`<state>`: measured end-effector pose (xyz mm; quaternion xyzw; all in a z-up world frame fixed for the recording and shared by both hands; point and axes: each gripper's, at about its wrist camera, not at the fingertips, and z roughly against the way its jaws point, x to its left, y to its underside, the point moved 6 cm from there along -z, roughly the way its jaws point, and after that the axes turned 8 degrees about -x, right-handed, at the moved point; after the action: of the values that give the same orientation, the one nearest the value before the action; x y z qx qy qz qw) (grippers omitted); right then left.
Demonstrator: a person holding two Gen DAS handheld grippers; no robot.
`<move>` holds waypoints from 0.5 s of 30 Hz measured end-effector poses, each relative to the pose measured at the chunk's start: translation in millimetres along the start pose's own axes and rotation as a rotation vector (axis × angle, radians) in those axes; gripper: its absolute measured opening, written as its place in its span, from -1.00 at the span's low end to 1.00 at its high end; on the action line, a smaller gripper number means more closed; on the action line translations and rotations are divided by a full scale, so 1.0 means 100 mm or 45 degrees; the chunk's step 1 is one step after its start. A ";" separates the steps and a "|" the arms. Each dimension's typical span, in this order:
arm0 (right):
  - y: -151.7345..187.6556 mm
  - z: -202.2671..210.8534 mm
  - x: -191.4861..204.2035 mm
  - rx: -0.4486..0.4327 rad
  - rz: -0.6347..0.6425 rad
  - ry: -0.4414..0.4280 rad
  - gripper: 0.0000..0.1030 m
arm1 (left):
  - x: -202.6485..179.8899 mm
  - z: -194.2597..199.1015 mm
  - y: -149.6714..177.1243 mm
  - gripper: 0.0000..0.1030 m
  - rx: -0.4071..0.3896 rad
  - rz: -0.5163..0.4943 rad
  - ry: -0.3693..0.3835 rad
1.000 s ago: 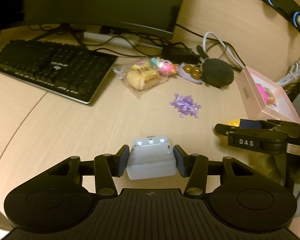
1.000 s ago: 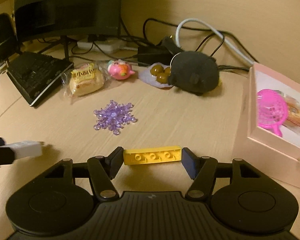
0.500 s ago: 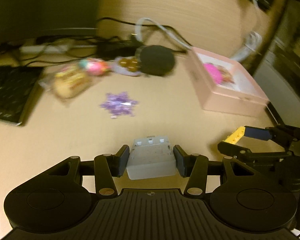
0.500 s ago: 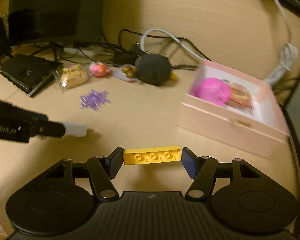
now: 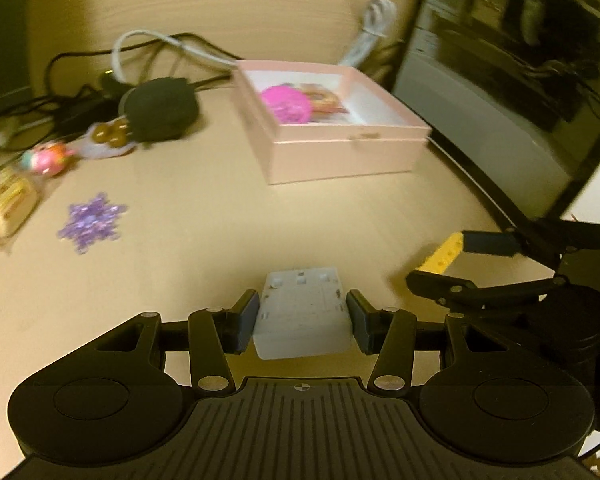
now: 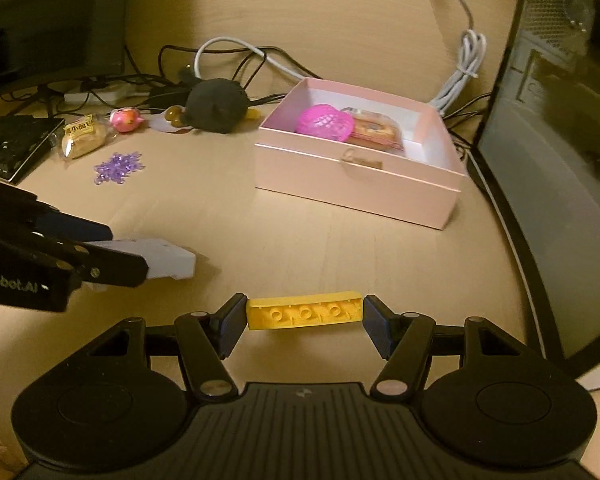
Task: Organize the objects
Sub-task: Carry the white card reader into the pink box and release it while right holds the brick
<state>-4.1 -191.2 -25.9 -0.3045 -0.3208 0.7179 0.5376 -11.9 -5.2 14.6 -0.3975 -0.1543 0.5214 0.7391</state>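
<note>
My left gripper point(image 5: 302, 322) is shut on a white plastic block point(image 5: 302, 312) and holds it above the wooden desk; it also shows in the right wrist view point(image 6: 168, 260). My right gripper point(image 6: 304, 326) is shut on a yellow toy brick point(image 6: 304, 314), seen at the right in the left wrist view point(image 5: 444, 254). An open pink box point(image 6: 356, 182) stands ahead of both grippers, also in the left wrist view point(image 5: 340, 148). It holds a pink mesh ball point(image 6: 326, 122) and a wrapped snack point(image 6: 374, 130).
On the desk to the left lie a purple snowflake point(image 6: 118, 168), a wrapped bun point(image 6: 84, 136), a pink toy point(image 6: 126, 118), a black plush point(image 6: 216, 104) and cables. A keyboard point(image 6: 8, 144) sits far left. A dark computer case point(image 6: 560, 160) stands at the right.
Both grippers have swung to the right with their objects still held. The pink box now stands ahead of them, and the keyboard and monitor have slid out to the left.
</note>
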 end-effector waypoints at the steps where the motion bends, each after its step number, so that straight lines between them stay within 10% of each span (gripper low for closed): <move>1: 0.00 0.02 0.00 -0.004 0.006 0.006 0.23 | -0.03 -0.01 0.00 0.03 0.000 -0.009 0.012; 15: 0.11 0.23 -0.22 -0.037 -0.050 0.043 0.23 | -0.34 -0.05 -0.32 0.03 -0.055 -0.100 0.108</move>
<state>-23.5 -217.9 -18.2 -0.3180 -0.3281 0.6973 0.5523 -2.0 -42.0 41.8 -0.4286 -0.1495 0.4711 0.7563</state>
